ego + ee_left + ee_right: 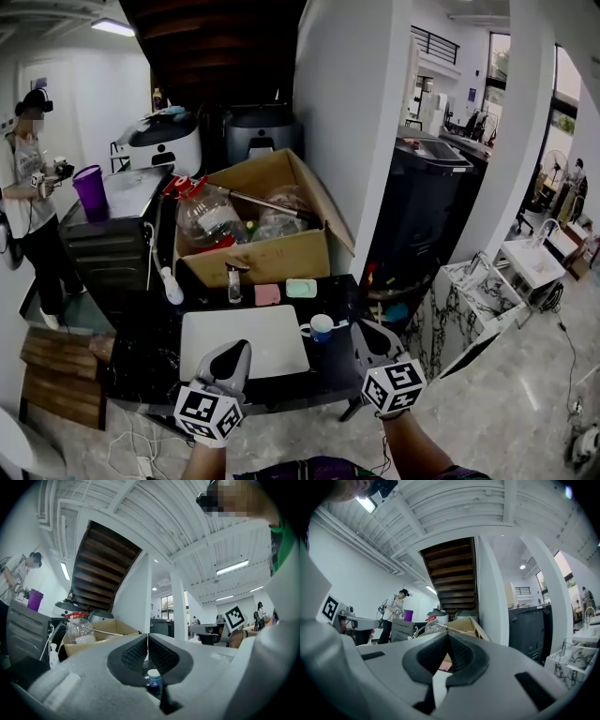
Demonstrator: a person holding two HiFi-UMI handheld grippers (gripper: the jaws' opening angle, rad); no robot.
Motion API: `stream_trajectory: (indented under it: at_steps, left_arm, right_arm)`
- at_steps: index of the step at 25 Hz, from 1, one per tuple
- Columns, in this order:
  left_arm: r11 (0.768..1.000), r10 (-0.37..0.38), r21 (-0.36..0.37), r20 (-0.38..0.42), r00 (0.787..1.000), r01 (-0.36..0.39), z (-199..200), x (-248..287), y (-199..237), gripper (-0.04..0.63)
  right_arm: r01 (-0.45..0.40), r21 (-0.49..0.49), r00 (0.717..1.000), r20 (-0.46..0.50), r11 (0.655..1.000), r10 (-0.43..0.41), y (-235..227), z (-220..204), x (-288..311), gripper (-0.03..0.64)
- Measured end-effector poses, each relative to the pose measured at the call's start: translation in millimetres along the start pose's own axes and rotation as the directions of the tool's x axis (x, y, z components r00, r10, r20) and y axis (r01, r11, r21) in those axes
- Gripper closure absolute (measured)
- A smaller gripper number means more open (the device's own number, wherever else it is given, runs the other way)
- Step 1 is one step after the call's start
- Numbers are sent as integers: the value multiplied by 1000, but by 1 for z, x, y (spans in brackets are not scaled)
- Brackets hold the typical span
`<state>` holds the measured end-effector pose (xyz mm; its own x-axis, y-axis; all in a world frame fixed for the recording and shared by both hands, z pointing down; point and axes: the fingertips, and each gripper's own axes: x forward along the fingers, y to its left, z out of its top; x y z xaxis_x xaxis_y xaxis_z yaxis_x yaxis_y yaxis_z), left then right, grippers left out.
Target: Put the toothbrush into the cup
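Note:
A small blue cup (321, 327) with a white rim stands on the black table (141, 361), just right of a white board (244, 339). The left gripper view looks past its pads down at this cup (153, 678). A thin pale strip (340, 324) lies between the cup and my right gripper; I cannot tell whether it is the toothbrush. My left gripper (243, 347) is over the board's front edge, shut and empty (147, 639). My right gripper (362, 327) sits close to the right of the cup, its jaws shut with nothing between them (447, 638).
A cardboard box (258, 258) with plastic bottles stands behind the table. In front of it lie a pink pad (267, 294), a green bar (301, 288), a small bottle (233, 284) and a white bottle (170, 285). A person (28, 202) stands far left. A marble stand (469, 300) is at the right.

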<state>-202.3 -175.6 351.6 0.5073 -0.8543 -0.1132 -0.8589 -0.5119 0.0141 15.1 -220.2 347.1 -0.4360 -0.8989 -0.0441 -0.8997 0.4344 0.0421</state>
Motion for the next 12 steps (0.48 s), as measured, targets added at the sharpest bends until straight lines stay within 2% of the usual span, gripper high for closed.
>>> stream_trajectory:
  at_steps: [12]
  left_arm:
    - [1000,-19,-12,-3,1000,19,-3,6,1,578]
  right_arm:
    - [38,10,999,-24,999,-38,-7,-9,-4,615]
